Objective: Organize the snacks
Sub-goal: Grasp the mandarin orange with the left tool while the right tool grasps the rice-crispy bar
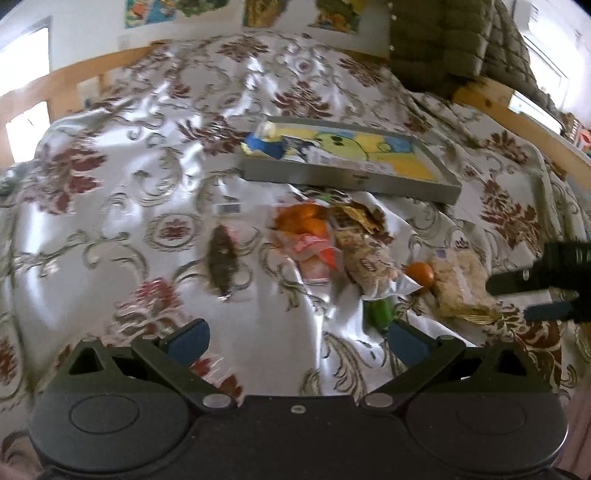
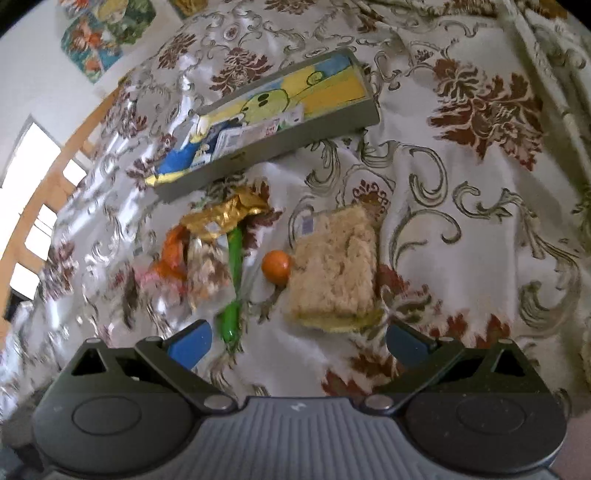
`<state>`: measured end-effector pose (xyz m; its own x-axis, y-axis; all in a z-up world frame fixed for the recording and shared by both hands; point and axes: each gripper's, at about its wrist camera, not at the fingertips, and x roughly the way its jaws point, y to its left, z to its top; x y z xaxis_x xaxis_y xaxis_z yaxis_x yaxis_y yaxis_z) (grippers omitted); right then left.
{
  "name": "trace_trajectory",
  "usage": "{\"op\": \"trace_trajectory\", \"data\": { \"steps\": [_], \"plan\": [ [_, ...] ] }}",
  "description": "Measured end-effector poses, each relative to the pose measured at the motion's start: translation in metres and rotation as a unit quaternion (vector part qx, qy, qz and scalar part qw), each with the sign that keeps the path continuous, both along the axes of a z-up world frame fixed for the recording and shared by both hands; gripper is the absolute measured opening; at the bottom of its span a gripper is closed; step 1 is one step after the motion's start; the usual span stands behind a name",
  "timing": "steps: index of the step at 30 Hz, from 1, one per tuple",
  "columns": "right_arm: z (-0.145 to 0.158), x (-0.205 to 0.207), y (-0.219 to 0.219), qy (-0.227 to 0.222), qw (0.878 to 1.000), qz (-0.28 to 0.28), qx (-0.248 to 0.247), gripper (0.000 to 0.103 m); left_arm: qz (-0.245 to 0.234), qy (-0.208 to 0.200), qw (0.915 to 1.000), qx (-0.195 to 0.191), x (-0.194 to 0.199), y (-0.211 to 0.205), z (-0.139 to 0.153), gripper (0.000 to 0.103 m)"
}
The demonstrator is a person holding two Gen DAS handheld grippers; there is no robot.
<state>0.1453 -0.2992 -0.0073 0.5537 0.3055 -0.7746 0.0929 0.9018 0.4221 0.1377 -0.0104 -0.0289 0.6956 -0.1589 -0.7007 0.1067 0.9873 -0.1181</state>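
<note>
On floral cloth (image 2: 461,206), green packet (image 2: 233,284) lengthwise toward tray (image 2: 295,138)

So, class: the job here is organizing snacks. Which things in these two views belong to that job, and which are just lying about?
Part of the job:
grey tray
blue packet in the tray
pale crispy bar
small orange ball
green stick
gold wrapper
both grippers, open: left, right

Just lying about:
floral cloth
wall pictures
quilted green fabric

Black left tool (image 1: 295,338), blue finger pads (image 1: 190,341), silver pivot screws, ribbed grey right tool (image 2: 297,341)
</note>
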Motion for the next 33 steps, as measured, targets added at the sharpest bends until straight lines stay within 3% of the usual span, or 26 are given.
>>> {"op": "trace_trajectory", "data": {
  "steps": [4, 8, 13, 20, 25, 33],
  "plan": [
    [-0.005, 0.021, -0.001, 0.017, 1.000, 0.016, -0.012, 0.103, -0.034, -0.011, 0.9994, -0.003, 0.011, -0.008, -0.002, 0.102],
    [-0.015, 0.038, 0.007, 0.028, 0.997, 0.026, -0.066, 0.103, -0.096, -0.048, 0.9939, 0.023, 0.018, -0.029, -0.001, 0.102],
    [-0.027, 0.049, 0.012, 0.034, 0.996, 0.035, -0.078, 0.101, -0.181, -0.073, 0.9797, 0.046, 0.026, -0.058, -0.010, 0.100],
    [-0.034, 0.063, 0.007, 0.049, 0.995, 0.039, -0.072, 0.097, -0.249, -0.087, 0.9615, 0.077, 0.041, -0.081, -0.024, 0.098],
    [-0.036, 0.066, 0.009, 0.053, 0.994, 0.046, -0.078, 0.097, -0.291, -0.096, 0.9480, 0.087, 0.049, -0.092, -0.033, 0.090],
    [-0.040, 0.066, 0.019, 0.050, 0.989, 0.052, -0.128, 0.081, -0.317, -0.112, 0.9332, 0.127, 0.063, -0.110, -0.045, 0.075]
  ]
}}
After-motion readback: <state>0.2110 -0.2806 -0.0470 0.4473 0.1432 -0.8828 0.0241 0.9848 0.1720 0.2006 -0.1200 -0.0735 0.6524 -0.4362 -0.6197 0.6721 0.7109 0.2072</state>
